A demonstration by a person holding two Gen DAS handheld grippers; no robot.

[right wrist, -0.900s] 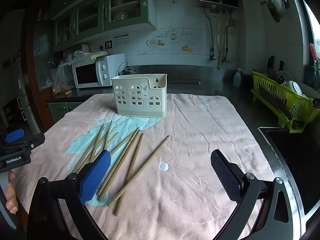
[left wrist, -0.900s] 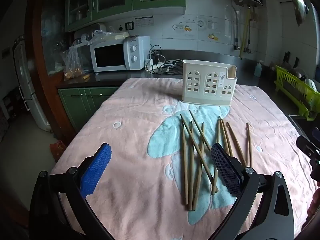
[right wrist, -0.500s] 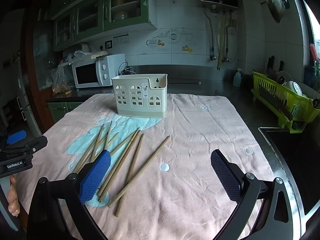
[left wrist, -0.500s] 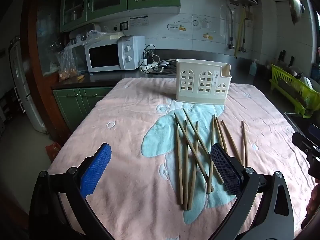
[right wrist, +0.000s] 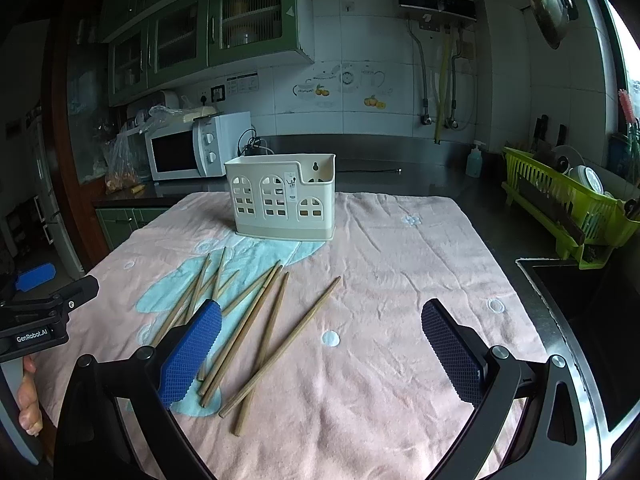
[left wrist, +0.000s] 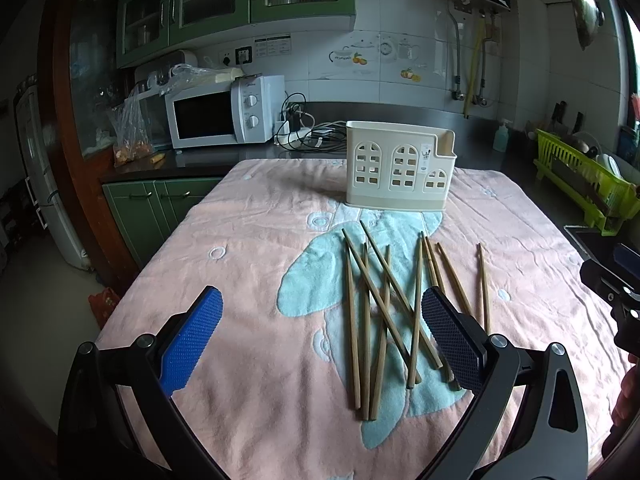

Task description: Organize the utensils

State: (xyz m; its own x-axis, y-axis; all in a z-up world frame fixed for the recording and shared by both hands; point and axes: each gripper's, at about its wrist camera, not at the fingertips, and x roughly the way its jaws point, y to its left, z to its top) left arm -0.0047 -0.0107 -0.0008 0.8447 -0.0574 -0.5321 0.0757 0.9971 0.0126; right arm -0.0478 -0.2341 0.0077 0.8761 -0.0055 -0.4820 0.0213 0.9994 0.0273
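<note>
Fingers of the left gripper are spread wide and hold nothing, and the right gripper is also wide open and empty. Both are above the near edge of the pink towel on the table. Just beyond the fingers, the wooden chopsticks lie loose, some crossing each other, on the light blue patch. Farther away, the cream utensil holder stands upright on the towel. Behind it, a white microwave sits on the counter

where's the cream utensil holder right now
The cream utensil holder stands upright at the far end of the pink towel, just beyond the scattered chopsticks.
</note>
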